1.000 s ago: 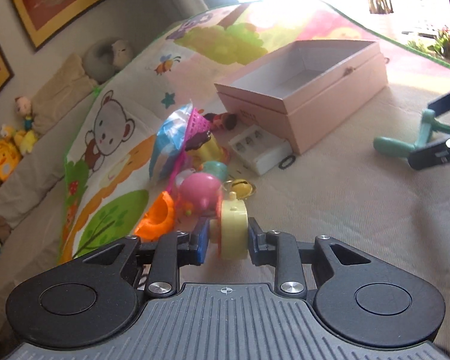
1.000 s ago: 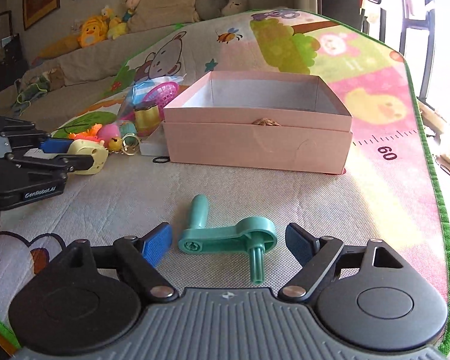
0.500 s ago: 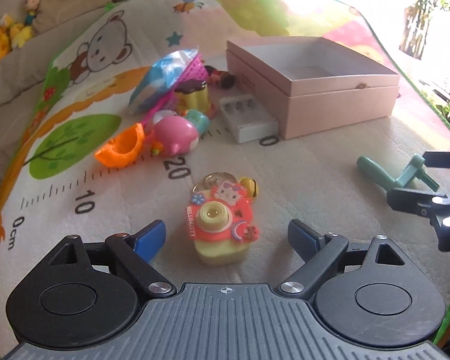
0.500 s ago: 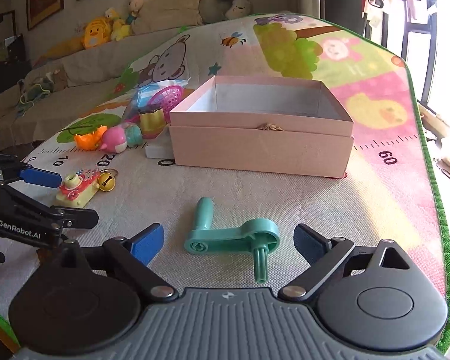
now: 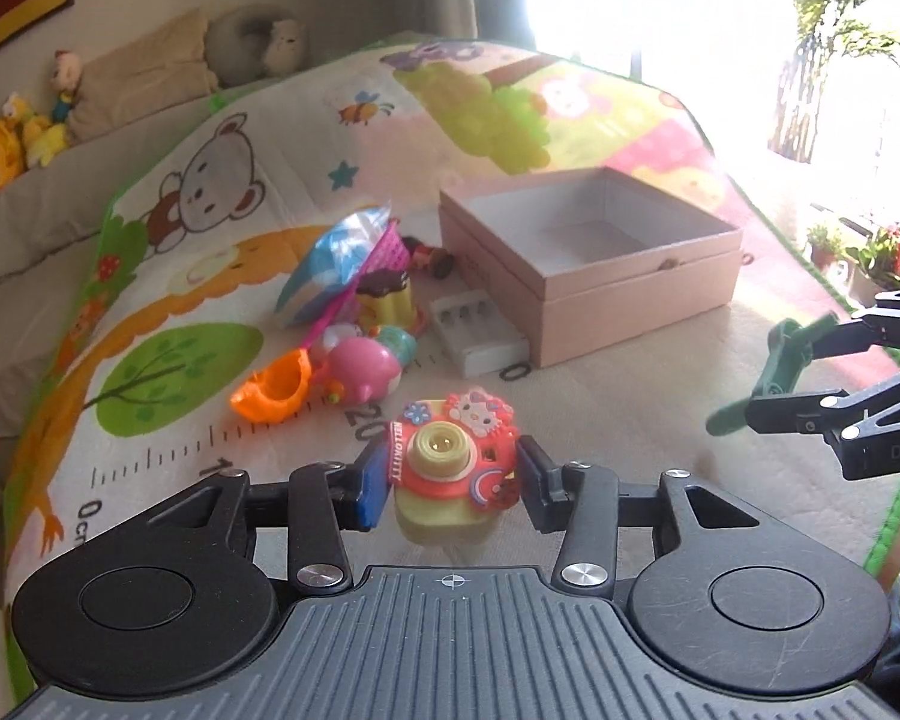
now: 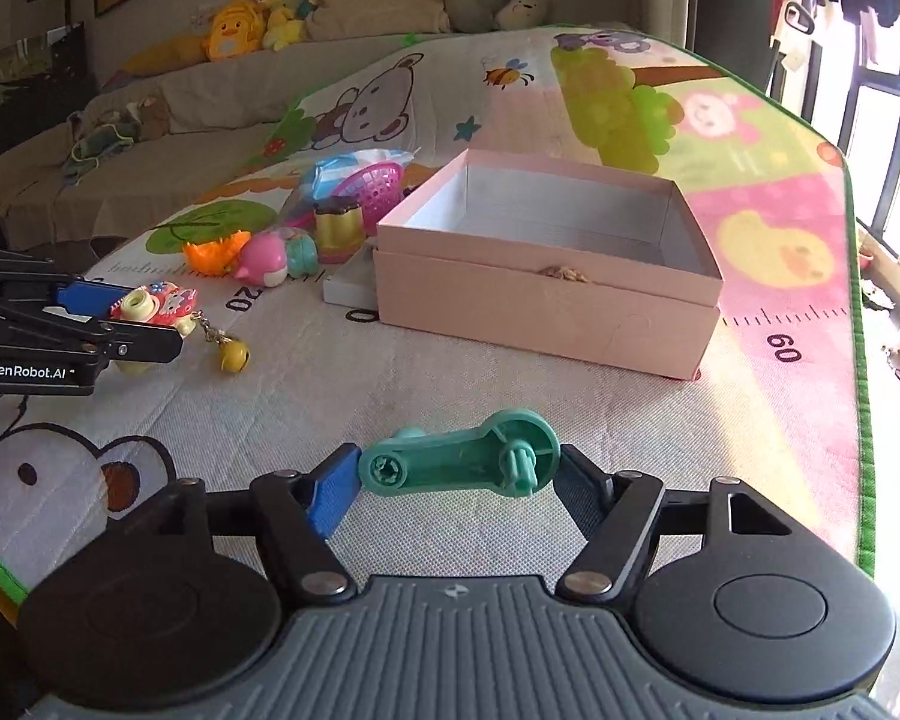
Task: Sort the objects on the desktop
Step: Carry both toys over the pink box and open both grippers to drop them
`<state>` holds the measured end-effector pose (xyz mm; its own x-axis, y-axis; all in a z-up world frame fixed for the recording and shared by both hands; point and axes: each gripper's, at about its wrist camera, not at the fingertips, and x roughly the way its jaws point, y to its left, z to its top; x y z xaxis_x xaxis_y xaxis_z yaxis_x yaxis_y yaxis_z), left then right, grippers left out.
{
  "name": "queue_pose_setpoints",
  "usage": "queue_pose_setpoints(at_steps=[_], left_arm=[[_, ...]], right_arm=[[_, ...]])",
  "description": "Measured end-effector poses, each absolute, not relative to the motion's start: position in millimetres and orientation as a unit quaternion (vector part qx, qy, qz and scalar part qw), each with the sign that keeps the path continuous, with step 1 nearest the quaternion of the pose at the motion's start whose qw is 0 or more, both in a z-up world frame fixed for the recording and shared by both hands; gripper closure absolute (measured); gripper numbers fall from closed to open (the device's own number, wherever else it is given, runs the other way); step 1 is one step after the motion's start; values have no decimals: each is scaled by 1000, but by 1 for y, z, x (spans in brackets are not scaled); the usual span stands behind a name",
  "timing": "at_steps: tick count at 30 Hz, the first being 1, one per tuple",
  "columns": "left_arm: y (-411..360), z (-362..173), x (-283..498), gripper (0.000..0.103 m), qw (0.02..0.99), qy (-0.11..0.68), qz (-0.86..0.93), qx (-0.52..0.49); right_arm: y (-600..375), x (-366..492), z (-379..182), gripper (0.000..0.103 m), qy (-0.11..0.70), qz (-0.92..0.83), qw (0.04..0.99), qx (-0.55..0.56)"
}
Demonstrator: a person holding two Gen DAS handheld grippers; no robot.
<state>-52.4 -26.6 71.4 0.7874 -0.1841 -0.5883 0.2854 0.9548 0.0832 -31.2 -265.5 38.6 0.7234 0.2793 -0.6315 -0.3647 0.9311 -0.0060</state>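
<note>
Sunlit living room, sofa with plush toys behind; a cartoon play mat (image 5: 168, 360) printed with a ruler covers the surface where the objects lie. At 12 o'clock from both cameras sits an open pink box (image 6: 546, 276), apparently empty, the likely place for sorted items.

Left gripper (image 5: 450, 480) has its jaws closing on a toy camera keychain (image 5: 450, 468), pads pressing its two sides, and the toy appears lifted clear of the mat. Right gripper (image 6: 459, 471) is likewise closing on a teal plastic crank handle (image 6: 459, 468), clamped end to end and raised; gripping across its length probably keeps it from pivoting.

Remaining toys cluster at 10 o'clock from the box: an orange piece (image 5: 273, 390), a pink whale (image 5: 363, 369), a pudding-shaped toy (image 5: 384, 297), a pink mesh basket (image 6: 375, 180), and a white tray (image 5: 477, 333) touching the box's corner.

Only the right view shows the yellow bell (image 6: 234, 356) dangling under the camera keychain (proof it hangs in the air). Only the left view shows a small doll (image 5: 429, 258) behind the pile
</note>
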Motion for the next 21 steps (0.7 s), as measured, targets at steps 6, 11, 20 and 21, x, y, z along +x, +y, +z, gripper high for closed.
queue_pose_setpoints(at_steps=[6,11,20,21], left_arm=[[-61,135,-20,54,962,195,-161,101],[-99,140,59,51,960,193,-190,73],[-33,85,62,17,961,253,-99,49],[-21,74,52,14,959,266,-83,56]], right_arm=[[-301,-15,127,33,236,156,959,-34],[-314,48,151,33,222,129,966,-5],[-308,100,112,29,254,123,959,6],[-299,91,107,29,249,129,960,-16]])
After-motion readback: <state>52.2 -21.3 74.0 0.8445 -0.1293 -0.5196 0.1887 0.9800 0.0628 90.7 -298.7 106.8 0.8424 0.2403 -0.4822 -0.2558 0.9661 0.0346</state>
